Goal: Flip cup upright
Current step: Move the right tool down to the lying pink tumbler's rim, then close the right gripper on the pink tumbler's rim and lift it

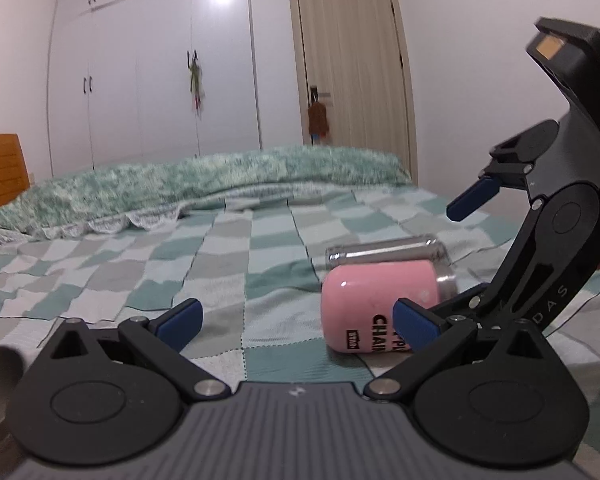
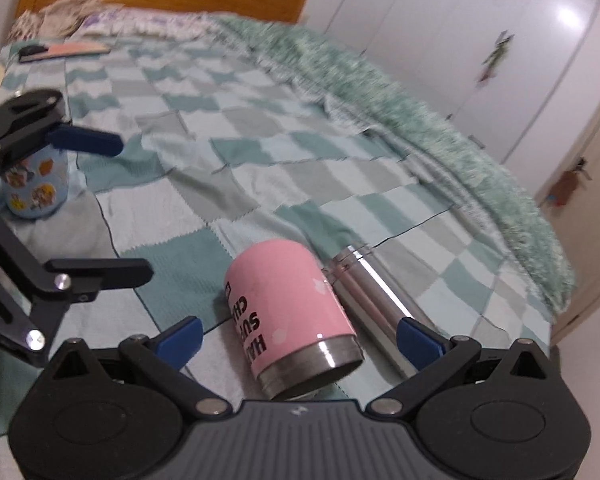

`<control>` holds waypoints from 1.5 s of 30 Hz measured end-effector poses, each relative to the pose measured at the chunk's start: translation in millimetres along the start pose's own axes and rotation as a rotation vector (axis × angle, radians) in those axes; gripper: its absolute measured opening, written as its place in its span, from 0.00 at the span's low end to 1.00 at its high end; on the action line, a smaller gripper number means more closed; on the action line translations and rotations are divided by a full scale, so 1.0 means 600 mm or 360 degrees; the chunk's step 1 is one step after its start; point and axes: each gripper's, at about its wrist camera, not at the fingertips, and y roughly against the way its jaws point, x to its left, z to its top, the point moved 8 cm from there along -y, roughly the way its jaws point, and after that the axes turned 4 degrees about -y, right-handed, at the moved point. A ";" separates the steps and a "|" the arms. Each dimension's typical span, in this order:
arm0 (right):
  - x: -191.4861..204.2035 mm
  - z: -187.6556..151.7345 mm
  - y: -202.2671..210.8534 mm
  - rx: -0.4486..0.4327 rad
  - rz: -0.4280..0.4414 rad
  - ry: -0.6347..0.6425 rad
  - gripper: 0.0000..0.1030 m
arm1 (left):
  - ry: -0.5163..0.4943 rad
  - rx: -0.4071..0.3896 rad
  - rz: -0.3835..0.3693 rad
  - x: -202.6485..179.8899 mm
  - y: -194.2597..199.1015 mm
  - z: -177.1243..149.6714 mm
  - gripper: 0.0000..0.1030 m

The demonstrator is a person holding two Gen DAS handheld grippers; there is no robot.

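A pink cup (image 2: 289, 312) with black lettering and a steel rim lies on its side on the checked bedspread (image 2: 259, 168), open mouth toward the right wrist camera. It also shows in the left wrist view (image 1: 374, 300), closed base toward the left. My right gripper (image 2: 300, 338) is open, its blue-padded fingers on either side of the cup near its rim end. My left gripper (image 1: 297, 324) is open and empty, its right finger in front of the cup. The right gripper (image 1: 476, 196) shows in the left wrist view above the cup.
A steel bottle (image 2: 374, 284) lies on its side against the far side of the pink cup. A blue cartoon cup (image 2: 33, 186) stands at left. A green fluffy blanket (image 2: 420, 120) runs along the bed's far edge. Wardrobes and a door stand behind.
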 end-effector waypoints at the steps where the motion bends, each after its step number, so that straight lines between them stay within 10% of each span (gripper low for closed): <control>1: -0.001 0.002 -0.013 0.0027 0.0028 0.0021 1.00 | -0.0001 0.0015 -0.0006 0.003 -0.009 -0.002 1.00; 21: -0.003 -0.013 -0.173 0.0346 0.0255 0.0121 0.87 | 0.0020 0.0284 -0.0090 0.010 -0.087 -0.043 1.00; 45: 0.200 -0.025 0.070 -0.0038 0.0318 0.0475 0.82 | -0.0022 0.0210 -0.0026 -0.006 0.198 -0.036 1.00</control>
